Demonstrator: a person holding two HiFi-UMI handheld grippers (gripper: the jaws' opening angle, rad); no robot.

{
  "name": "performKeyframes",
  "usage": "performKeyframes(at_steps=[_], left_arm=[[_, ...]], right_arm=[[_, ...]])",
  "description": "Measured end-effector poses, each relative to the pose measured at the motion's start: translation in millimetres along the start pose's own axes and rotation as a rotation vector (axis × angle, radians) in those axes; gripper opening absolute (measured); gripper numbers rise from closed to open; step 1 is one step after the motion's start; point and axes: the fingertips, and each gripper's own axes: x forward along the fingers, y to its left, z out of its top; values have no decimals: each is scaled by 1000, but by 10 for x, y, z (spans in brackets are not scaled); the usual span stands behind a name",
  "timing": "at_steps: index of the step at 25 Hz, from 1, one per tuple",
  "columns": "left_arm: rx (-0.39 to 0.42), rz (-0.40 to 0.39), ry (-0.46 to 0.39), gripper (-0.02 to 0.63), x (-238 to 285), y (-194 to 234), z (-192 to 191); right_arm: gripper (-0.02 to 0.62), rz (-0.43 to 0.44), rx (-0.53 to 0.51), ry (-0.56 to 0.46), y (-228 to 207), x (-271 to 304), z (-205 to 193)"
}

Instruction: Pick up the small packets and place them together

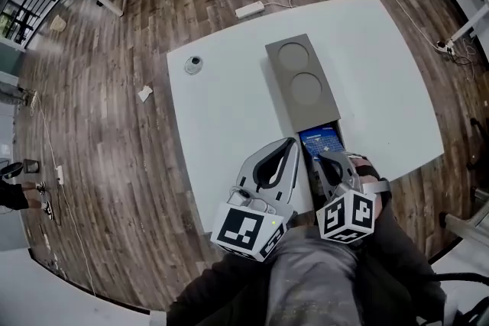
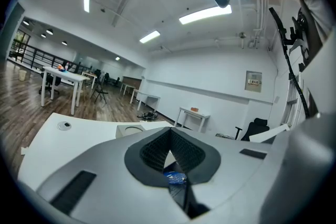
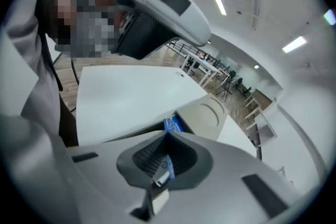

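Observation:
A grey box (image 1: 302,80) with two round recesses lies on the white table (image 1: 229,103). Its open near compartment holds blue small packets (image 1: 321,140), also seen as blue packets (image 3: 171,125) in the right gripper view. My right gripper (image 1: 321,158) hangs over that compartment's near end. Its jaws (image 3: 167,136) are shut on one small blue-and-white packet (image 3: 164,168), which stands edgewise between the pads. My left gripper (image 1: 293,141) sits just left of the compartment, its jaws (image 2: 169,132) shut with nothing between them. A blue packet (image 2: 176,178) shows through the gap below them.
A small round object (image 1: 193,63) rests near the table's far left corner. The table's near edge runs just under both grippers, with the person's lap below it. A power strip (image 1: 250,9) and cables lie on the wooden floor beyond.

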Motion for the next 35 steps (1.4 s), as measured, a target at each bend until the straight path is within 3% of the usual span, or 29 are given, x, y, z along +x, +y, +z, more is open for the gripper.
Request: performKeyframes(at_steps=[12,24,30,35], left_arm=[[61,-94,-97,3,-136,-267,385],[35,91,-98,3,-256,295,425],[2,169,-60,3,-173,541,329],[-19,205,-31,3,-118,680,213]], right_arm=[[6,-222,85,-82,-511,-646,372],[6,-297,45,-141,-1151,-346,641],[6,-373,-50,-100,-1385,-20,655],[6,-293,-81,-52,-1181,359,533]])
